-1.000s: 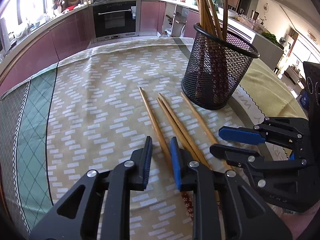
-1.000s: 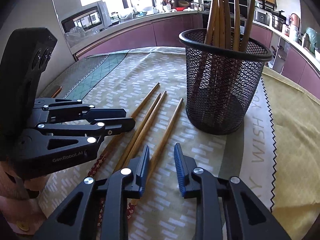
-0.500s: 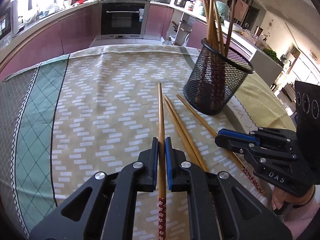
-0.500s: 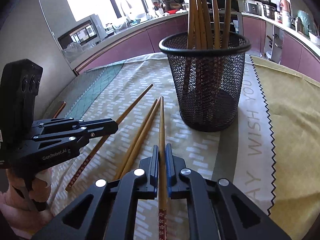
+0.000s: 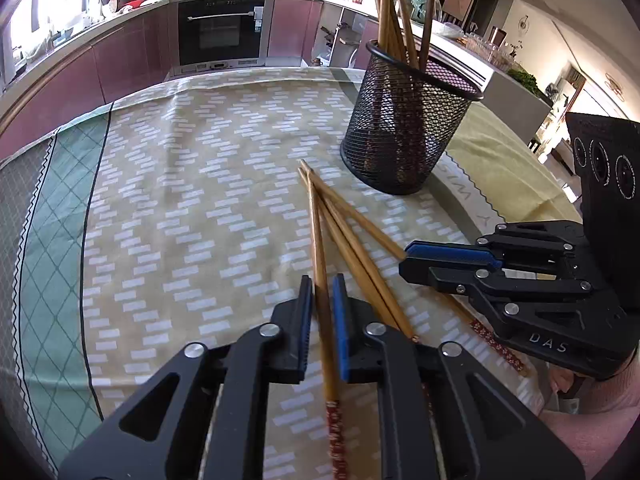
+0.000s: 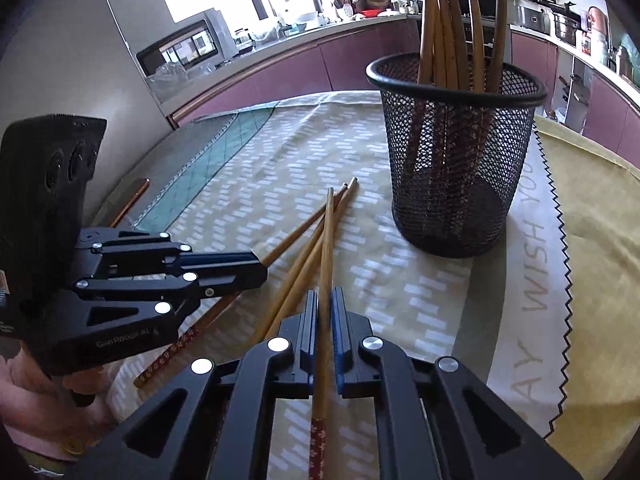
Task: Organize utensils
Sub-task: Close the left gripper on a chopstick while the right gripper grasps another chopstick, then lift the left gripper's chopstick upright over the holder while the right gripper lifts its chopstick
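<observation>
Left wrist view, nearest first: my left gripper (image 5: pixel 321 284) has its fingers slightly apart, straddling a bamboo chopstick with a red patterned end (image 5: pixel 318 240). A sliver of cloth shows on each side of the stick, so the pads are not pressing it. The red end looks blurred.

At 3 o'clock sits my right gripper (image 5: pixel 404 258). Right wrist view confirms that its fingers are clamped tight on a second bamboo chopstick with a red patterned end (image 6: pixel 328 240). The stick points toward 12 o'clock and its tip crosses over the others.

Between the two grippers lies a loose pair of plain-looking bamboo chopsticks (image 5: pixel 360 264), flat on the beige brick-patterned tablecloth (image 5: pixel 180 220). All four tips converge toward 12 o'clock.

Right wrist view: the left gripper (image 6: pixel 262 266) is at 9 o'clock, low over the cloth.

Farther out, at 1 o'clock in both views, a black wire-mesh cup (image 5: pixel 400 140) stands upright on the cloth, just beyond the tips. It holds a bundle of upright bamboo chopsticks (image 5: pixel 390 8).
</observation>
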Available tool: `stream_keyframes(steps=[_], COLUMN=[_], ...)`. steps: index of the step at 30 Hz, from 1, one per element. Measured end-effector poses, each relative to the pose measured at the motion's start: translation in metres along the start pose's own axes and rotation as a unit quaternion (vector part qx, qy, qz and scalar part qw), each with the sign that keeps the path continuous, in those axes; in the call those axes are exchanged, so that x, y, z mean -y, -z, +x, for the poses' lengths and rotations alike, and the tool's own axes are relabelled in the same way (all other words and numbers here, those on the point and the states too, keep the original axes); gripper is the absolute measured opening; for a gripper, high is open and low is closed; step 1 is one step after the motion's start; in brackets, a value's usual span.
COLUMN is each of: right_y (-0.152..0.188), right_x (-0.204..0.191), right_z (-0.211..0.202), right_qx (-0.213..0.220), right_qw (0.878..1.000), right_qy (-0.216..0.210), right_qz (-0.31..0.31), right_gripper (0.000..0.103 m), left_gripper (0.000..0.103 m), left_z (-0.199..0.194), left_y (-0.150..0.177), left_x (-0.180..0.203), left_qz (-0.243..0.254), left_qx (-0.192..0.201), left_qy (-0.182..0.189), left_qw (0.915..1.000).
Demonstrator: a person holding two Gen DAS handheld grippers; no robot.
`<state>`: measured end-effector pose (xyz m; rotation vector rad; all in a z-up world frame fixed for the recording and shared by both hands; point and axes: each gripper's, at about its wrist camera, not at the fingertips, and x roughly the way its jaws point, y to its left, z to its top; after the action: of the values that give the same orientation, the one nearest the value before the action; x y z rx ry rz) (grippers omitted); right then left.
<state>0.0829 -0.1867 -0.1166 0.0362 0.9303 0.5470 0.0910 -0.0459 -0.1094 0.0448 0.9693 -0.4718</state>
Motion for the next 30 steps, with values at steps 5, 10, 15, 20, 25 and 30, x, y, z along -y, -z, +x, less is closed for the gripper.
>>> stream_keyframes(steps=[5,10,15,20,25,30], right_y=[-0.004,-0.004,-0.001,-0.003,-0.006,-0.011], right_x=[-0.002,0.001,0.006,0.006,0.009,0.015], right_z=[0.006,0.005,-0.014,-0.033,-0.053,-0.072], right_qx=[-0.002,0.005,0.029,0.057,0.081,0.105], right_qw=[1.000,1.000,0.999,0.998,0.996,0.994], right_qy=[0.004,-0.001,-0.016,-0.025,-0.032,-0.038], right_qz=[-0.005,0.003,0.007,0.003,0.003,0.009], right_gripper=[0.007,0.007,0.006,0.006,0.006,0.006], left_gripper=[0.014,0.009,0.008,0.008,0.008,0.008], left_z=[0.007,0.010,-0.001,-0.020,-0.044,-0.065], left_y=[-0.009,-0.014,-0.013,-0.018,-0.025,-0.032], left_x=[-0.001,0.000,0.001,0.003,0.008,0.010], left_qz=[0.007,-0.004,-0.010,-0.008,-0.002,-0.001], left_qx=[-0.003,-0.002,0.010,0.032,0.060,0.083], left_qy=[0.000,-0.008,0.006,0.019,0.035,0.055], left_qw=[1.0000,1.0000,0.9999,0.9993,0.9976,0.9950])
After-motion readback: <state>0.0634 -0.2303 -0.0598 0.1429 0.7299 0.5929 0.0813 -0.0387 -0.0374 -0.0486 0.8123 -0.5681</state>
